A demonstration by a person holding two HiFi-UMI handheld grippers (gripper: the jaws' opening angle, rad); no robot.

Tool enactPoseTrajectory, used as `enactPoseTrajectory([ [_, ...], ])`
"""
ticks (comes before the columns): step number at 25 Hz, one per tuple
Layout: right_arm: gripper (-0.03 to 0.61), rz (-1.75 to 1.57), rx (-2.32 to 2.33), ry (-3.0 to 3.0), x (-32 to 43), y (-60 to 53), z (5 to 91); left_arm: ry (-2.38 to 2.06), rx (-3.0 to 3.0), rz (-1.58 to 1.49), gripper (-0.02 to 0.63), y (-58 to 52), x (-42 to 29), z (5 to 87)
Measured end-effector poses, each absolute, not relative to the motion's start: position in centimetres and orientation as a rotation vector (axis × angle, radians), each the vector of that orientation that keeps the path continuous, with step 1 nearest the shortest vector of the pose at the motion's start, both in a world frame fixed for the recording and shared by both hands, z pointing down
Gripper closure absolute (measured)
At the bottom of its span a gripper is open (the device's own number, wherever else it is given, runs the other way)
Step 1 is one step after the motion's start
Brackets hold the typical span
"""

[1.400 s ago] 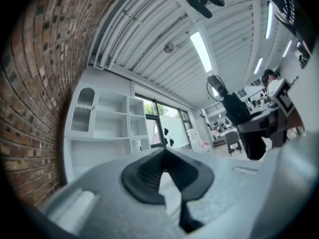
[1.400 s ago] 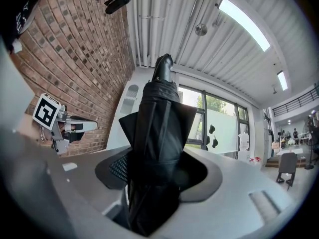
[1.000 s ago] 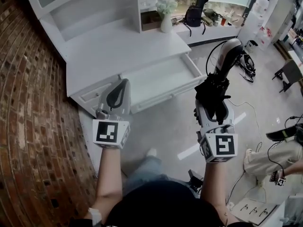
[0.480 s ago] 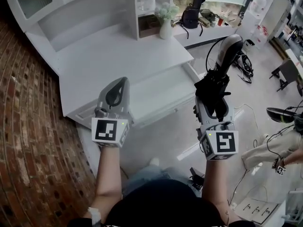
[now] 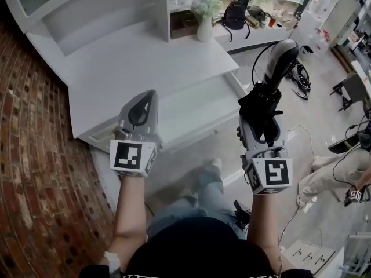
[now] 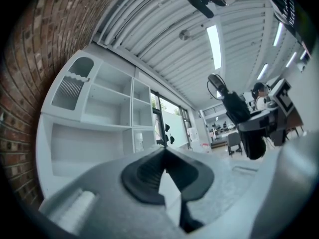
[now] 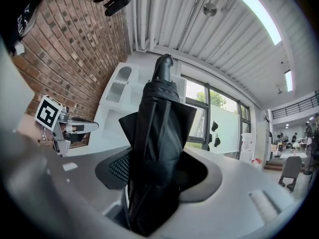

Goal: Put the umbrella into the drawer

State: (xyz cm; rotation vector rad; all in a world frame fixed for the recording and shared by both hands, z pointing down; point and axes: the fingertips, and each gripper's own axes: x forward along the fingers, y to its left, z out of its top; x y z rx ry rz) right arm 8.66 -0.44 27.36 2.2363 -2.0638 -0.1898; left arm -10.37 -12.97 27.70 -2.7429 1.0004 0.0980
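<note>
A folded black umbrella (image 5: 262,106) with a grey handle (image 5: 280,59) sticks forward from my right gripper (image 5: 260,122), which is shut on its cloth body. In the right gripper view the umbrella (image 7: 160,121) fills the space between the jaws of the right gripper (image 7: 160,176). The white drawer (image 5: 194,104) stands pulled out of the desk, ahead and between both grippers, and its inside looks bare. My left gripper (image 5: 151,95) hovers over the drawer's left front corner, shut with nothing in it. In its own view, the left gripper (image 6: 162,156) faces white shelves.
The white desk (image 5: 139,62) carries a shelf unit and a vase of flowers (image 5: 203,17). A brick wall (image 5: 29,155) runs along the left. To the right are cables (image 5: 300,74), a chair (image 5: 351,88) and another person's legs (image 5: 333,175). A black backpack (image 5: 235,16) sits behind.
Both grippers have moved forward toward the desk and drawer, which now lie closer. The person's leg has stepped forward below. The umbrella stays gripped the same way.
</note>
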Motion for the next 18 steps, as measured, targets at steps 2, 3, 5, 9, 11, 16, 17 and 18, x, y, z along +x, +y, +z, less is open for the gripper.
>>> enactPoseTrajectory([
  [2, 0.327, -0.207, 2.231, -2.064, 9.4, -1.0, 27.9, 1.013, -2.739, 0.083, 0.617, -13.5, -10.1, 28.0],
  [3, 0.327, -0.210, 2.228, -2.068, 9.8, -1.5, 28.1, 1.021, -2.737, 0.079, 0.617, -13.8, -10.0, 28.2],
  [5, 0.327, -0.205, 2.219, -2.085, 10.5, -2.6, 28.4, 1.040, -2.731, 0.071, 0.617, -14.6, -9.4, 28.4],
  [9, 0.327, -0.193, 2.186, -2.123, 12.2, -5.3, 29.0, 1.078, -2.717, 0.048, 0.617, -16.6, -7.7, 29.0],
  [11, 0.327, -0.185, 2.174, -2.144, 13.6, -6.8, 29.2, 1.101, -2.707, 0.036, 0.617, -17.8, -6.7, 29.0],
  [16, 0.327, -0.160, 2.145, -2.202, 17.4, -11.2, 29.2, 1.187, -2.665, 0.017, 0.617, -21.2, -4.4, 28.7],
  [17, 0.327, -0.154, 2.136, -2.217, 18.2, -12.2, 29.1, 1.204, -2.655, 0.016, 0.617, -21.9, -4.0, 28.7],
  [18, 0.328, -0.150, 2.127, -2.231, 18.9, -13.1, 29.1, 1.223, -2.646, 0.014, 0.617, -22.6, -3.6, 28.7],
])
